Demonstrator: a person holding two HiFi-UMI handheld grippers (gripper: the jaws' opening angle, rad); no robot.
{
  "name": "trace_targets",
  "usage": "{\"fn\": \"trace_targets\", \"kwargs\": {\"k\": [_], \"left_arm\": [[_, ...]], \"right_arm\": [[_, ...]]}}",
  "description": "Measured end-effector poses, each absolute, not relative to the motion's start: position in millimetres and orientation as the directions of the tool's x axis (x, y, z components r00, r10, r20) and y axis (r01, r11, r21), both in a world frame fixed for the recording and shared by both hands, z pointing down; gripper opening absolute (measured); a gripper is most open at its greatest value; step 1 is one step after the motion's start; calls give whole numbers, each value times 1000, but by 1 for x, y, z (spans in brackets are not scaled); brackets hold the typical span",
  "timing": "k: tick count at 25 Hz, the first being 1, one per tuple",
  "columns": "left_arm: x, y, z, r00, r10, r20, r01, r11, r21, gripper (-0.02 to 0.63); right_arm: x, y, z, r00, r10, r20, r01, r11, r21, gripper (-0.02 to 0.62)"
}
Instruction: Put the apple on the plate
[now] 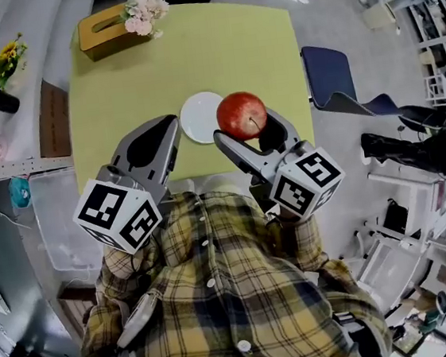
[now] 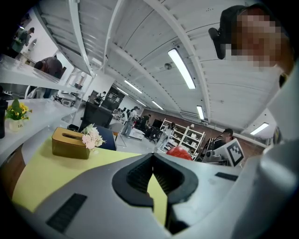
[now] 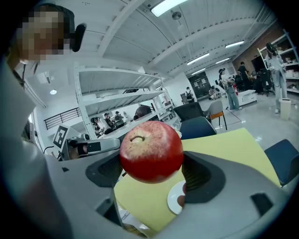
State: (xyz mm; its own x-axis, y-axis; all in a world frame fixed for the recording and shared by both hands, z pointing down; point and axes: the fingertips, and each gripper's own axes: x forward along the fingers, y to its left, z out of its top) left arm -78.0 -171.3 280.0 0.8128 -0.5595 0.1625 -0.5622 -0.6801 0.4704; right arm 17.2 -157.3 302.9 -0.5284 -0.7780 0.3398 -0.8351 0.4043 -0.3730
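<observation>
One red apple (image 1: 241, 114) is clamped between the jaws of the right gripper (image 1: 246, 128), stem upward. It is held in the air just beside the white plate (image 1: 200, 119), not yet over it. In the right gripper view the plate's rim shows below and past the apple, partly behind one jaw. On the plate's other side, the left gripper (image 1: 172, 123) rests close to the rim with its jaws closed together and nothing between them. The plate lies on a yellow-green table (image 1: 216, 50), close to the edge nearest the person. A tissue box (image 1: 104, 31) and a small bunch of flowers (image 1: 144, 11) sit well apart from the plate at the far corner.

The main risk I see is the apple rolling. The plate looks small and shallow, so an apple released off-centre or from too high could bounce over the rim and run off that nearby table edge. The pads grip only a rounded, smooth skin, so a tilt on the way across could let it slip early. A low jaw could also nudge the light plate aside.
</observation>
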Motion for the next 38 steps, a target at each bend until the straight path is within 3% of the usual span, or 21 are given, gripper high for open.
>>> {"fn": "trace_targets", "kwargs": {"k": [9,23,38], "left_arm": [[-62,-185,287,835,-522,174,-534,-690,490,8],[-41,-211,284,787,-589,185,-594,-639,489,8],[-42,-208,339,751,-594,289,-645,-566,514,8]], "right_arm": [[29,-173,306,-507,-775,376,-853,390,-347,379],[33,-207,315,-616,-682,393,-785,493,-376,379],[24,-209,377,-676,-576,460,-737,510,-444,380]]}}
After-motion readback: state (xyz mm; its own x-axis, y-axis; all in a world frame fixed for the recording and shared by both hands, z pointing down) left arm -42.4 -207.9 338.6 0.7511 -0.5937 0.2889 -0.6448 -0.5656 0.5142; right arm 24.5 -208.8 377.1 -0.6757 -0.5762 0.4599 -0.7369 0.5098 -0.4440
